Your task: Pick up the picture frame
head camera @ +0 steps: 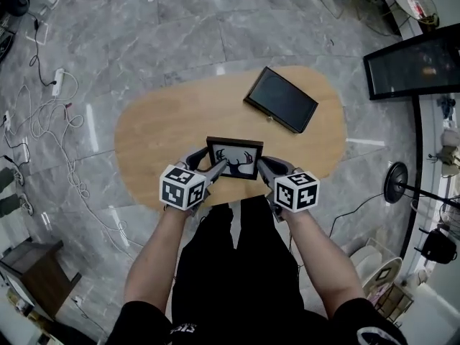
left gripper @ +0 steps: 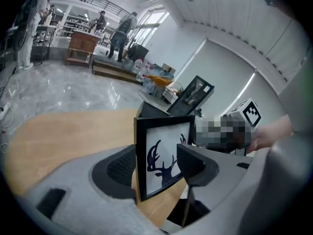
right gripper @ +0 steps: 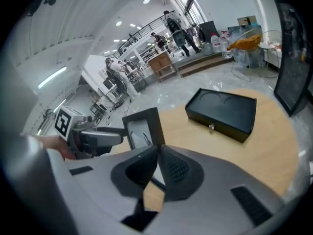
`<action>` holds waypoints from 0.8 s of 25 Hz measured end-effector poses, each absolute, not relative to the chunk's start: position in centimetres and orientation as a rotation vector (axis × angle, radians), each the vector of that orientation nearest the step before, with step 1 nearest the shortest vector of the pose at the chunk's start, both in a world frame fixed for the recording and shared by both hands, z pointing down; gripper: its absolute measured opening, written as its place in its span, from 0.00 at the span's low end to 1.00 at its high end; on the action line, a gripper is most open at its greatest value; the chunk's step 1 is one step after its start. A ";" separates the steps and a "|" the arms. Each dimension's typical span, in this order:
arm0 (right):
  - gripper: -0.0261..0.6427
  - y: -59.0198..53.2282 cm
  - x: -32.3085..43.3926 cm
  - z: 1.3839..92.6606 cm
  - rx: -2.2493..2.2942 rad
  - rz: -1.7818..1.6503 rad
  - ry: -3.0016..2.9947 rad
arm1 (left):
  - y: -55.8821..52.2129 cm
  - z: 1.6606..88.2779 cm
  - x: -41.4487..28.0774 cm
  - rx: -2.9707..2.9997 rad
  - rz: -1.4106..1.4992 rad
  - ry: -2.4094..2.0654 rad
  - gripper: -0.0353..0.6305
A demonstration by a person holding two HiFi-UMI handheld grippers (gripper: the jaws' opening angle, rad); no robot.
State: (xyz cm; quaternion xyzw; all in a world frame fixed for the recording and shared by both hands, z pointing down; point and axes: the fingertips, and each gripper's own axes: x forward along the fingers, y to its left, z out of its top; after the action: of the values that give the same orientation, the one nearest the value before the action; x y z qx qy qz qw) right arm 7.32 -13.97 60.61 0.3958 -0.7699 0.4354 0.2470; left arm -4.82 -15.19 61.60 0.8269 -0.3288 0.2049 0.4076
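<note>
Pale wooden table [head camera: 158, 142], an oval on a grey marble floor, fills the middle of the head view. The picture frame [head camera: 234, 158] stands upright near the table's lower edge, between the two grippers.

The right gripper [head camera: 263, 165] has its jaws nearly together, pinching the frame's right edge. The left gripper [head camera: 214, 169] has its jaws well apart; the frame's left edge stands between them at a slant, and no pad clearly presses on it. The frame therefore probably depends on one narrow pinch at one side. Lifted like this, it could swing about that grip or slip out and fall flat on the wood. If the left jaws close on the slanted edge, they could twist it out of the right pads. The black case [head camera: 282, 99] lies well apart toward the upper right and looks out of harm's way.

Both forearms rise from the bottom of the view, roughly parallel. The grippers tilt downward and angle in toward each other.
</note>
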 end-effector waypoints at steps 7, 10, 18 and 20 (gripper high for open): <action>0.09 -12.1 8.3 71.9 1.086 1.273 -1.973 | -12.8 71.4 -4.0 1.985 0.531 -0.812 0.46; 0.09 -12.0 9.1 74.0 1.097 1.291 -1.940 | -12.5 73.5 -3.1 1.966 0.546 -0.800 0.46; 0.17 -12.4 9.6 77.1 1.044 1.317 -1.906 | -13.0 76.5 -2.5 1.899 0.520 -0.824 0.41; 0.20 -12.2 9.5 77.9 1.019 1.296 -1.871 | -12.7 77.0 -2.5 1.882 0.523 -0.828 0.41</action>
State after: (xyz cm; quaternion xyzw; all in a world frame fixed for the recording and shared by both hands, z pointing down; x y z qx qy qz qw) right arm 9.48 -12.15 77.86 0.3872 -0.7113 0.4928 0.3182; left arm -2.46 -12.74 77.05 0.7743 -0.3407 0.2152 0.4879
